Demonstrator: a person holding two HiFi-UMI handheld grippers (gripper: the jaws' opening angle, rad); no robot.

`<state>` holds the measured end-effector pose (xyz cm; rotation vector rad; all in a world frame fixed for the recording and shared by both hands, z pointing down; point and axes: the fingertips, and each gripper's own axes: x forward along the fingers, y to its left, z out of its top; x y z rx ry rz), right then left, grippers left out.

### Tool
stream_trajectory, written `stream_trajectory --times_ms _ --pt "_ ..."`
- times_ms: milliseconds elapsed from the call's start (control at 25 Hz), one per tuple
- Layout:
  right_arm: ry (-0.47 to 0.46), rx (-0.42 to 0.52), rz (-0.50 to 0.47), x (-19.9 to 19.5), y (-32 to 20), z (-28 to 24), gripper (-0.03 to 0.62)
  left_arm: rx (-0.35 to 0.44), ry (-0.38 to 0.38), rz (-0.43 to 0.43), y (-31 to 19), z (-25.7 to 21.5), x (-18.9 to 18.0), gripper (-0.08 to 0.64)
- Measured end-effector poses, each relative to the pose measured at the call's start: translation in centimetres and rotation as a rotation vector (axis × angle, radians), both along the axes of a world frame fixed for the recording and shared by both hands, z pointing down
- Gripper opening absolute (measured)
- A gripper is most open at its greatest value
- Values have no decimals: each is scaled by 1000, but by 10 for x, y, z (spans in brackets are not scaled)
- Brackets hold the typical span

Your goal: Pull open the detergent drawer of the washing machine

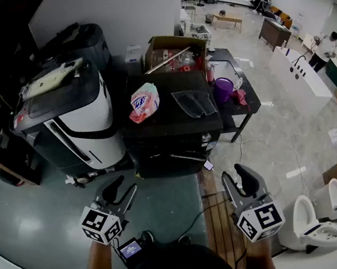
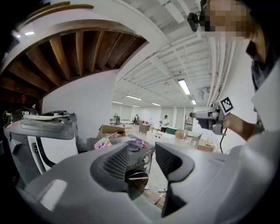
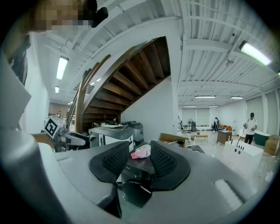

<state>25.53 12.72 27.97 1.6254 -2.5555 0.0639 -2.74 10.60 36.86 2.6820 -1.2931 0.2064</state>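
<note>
The black front-loading washing machine [image 1: 172,139] stands ahead of me on the floor, with a pink detergent bag [image 1: 143,101] and a clear plastic bag [image 1: 194,102] on its top. Its control strip is too dark to pick out the drawer. My left gripper [image 1: 123,186] hovers short of the machine's lower left front, its jaws apart and holding nothing. My right gripper [image 1: 234,172] hovers off the lower right corner, also open and empty. In the left gripper view the washing machine [image 2: 139,154] shows through the gap of the left gripper [image 2: 141,162]. The right gripper [image 3: 140,159] frames the pink bag [image 3: 141,152].
A white-and-black appliance [image 1: 68,124] stands left of the machine, with a cardboard box [image 1: 174,50] behind it. A black table [image 1: 243,103] and a purple bucket [image 1: 223,88] are at its right. Wooden slats [image 1: 219,224] lie on the floor below; a white toilet [image 1: 316,227] is at the lower right.
</note>
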Motion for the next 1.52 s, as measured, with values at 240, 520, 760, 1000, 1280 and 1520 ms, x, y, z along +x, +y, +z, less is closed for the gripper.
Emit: stream_trajectory --times_ms 240,520,760,1000,1280,1520 --pt "0 -1 -18 5 3 5 152 2 -1 -16 7 2 5 225" --pt "-9 7 -41 14 11 8 152 9 -15 -36 23 0 12 225" --pt "-46 0 -74 19 13 10 152 14 -32 -53 30 -6 19 225" --pt "-116 -1 -95 18 6 9 152 12 -40 -73 35 -8 19 225" --pt "-108 -8 -108 12 -10 6 152 -20 -20 -73 18 0 19 225" --pt "-102 -2 -72 6 -31 0 152 -19 1 -25 -17 2 22 225"
